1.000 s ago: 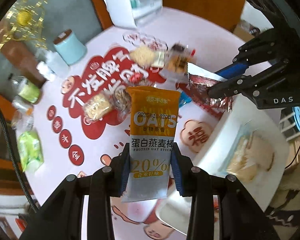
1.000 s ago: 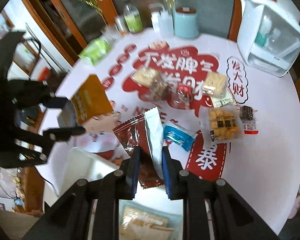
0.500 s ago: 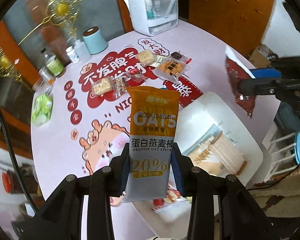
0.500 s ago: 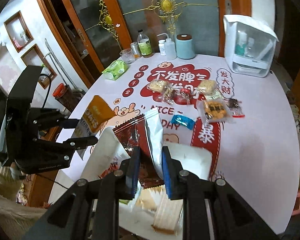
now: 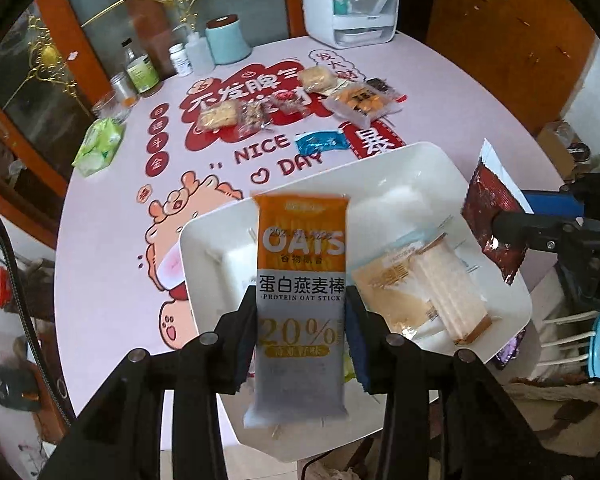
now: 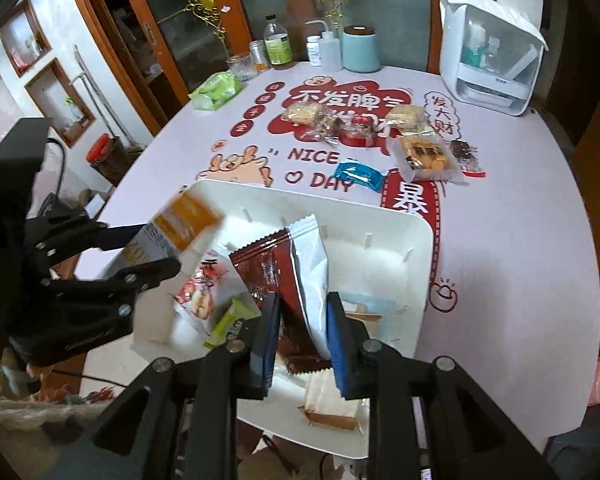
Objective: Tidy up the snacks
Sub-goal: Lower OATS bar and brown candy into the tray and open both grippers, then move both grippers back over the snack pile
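Observation:
My left gripper point(image 5: 302, 344) is shut on an orange and grey oat stick packet point(image 5: 302, 292) and holds it above the white tray point(image 5: 404, 168) at the table's near edge. My right gripper point(image 6: 300, 336) is shut on a dark red and white snack packet point(image 6: 288, 276) over the same tray point(image 6: 380, 220). The tray holds a wafer packet point(image 5: 428, 284) and other small snacks point(image 6: 198, 300). Each gripper shows in the other's view, the right one point(image 5: 512, 224) at the tray's right side, the left one point(image 6: 140, 248) at its left.
Several loose snacks lie on the pink table: a blue packet point(image 5: 320, 142), a biscuit pack point(image 5: 360, 104), small cakes point(image 5: 220, 116). At the back stand a white dispenser box point(image 5: 348, 4), a teal canister point(image 5: 226, 40), bottles and a green tissue pack point(image 5: 98, 146).
Both grippers have drawn back toward the near edge with their packets still held, and now hang over the tray. The loose snacks on the table have not moved.

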`<state>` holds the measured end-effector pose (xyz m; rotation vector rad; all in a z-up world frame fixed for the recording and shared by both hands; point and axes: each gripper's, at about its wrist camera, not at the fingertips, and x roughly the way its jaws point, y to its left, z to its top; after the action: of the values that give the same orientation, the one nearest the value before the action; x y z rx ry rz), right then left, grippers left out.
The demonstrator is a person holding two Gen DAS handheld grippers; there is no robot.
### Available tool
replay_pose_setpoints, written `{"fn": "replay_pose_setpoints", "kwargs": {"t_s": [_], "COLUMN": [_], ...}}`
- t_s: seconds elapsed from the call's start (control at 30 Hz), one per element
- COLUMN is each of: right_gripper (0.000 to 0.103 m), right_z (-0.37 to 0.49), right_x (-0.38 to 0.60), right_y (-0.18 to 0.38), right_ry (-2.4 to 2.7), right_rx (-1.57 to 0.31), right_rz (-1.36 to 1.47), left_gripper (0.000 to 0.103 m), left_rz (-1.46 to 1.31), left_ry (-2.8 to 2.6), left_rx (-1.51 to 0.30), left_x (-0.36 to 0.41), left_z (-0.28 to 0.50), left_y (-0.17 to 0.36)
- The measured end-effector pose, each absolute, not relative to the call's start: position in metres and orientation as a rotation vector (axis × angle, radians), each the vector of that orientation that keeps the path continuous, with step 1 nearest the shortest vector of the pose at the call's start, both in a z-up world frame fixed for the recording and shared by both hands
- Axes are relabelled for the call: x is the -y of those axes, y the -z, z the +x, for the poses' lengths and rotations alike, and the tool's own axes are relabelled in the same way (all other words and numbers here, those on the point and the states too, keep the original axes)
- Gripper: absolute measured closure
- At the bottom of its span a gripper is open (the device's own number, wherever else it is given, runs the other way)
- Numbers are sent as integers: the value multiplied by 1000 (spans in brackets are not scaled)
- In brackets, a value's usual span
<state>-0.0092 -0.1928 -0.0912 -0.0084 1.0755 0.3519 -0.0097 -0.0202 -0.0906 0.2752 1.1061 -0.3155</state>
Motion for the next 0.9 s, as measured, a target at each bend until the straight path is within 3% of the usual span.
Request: {"fn": "replay_pose_setpoints", "kwargs": {"t_s": [0.03,0.1,0.13,0.2,0.9], "right_gripper": [75,61,57,53,53], "right_z": [-8,-9,-10,-13,-27], "right_x": [193,195,196,197,190], "right_y": [93,94,94,92,90], "right_ry": [-346,-349,-351,-353,-406], "right_rx": [-1080,-1077,-1070,-1049,-1008], "right_rz": [-5,10,18,25,24], "left_gripper": [57,22,18,17,18], "left_rz": [269,243,227,196,190], "left_ry": [312,288,277,275,220], "left_rx": [-1106,-1102,-1092,-1082,-1038], "left_x": [20,17,15,11,13], "left_z": [-11,-15,-16,-19,-26], "left_y": [92,94,93,92,80]}}
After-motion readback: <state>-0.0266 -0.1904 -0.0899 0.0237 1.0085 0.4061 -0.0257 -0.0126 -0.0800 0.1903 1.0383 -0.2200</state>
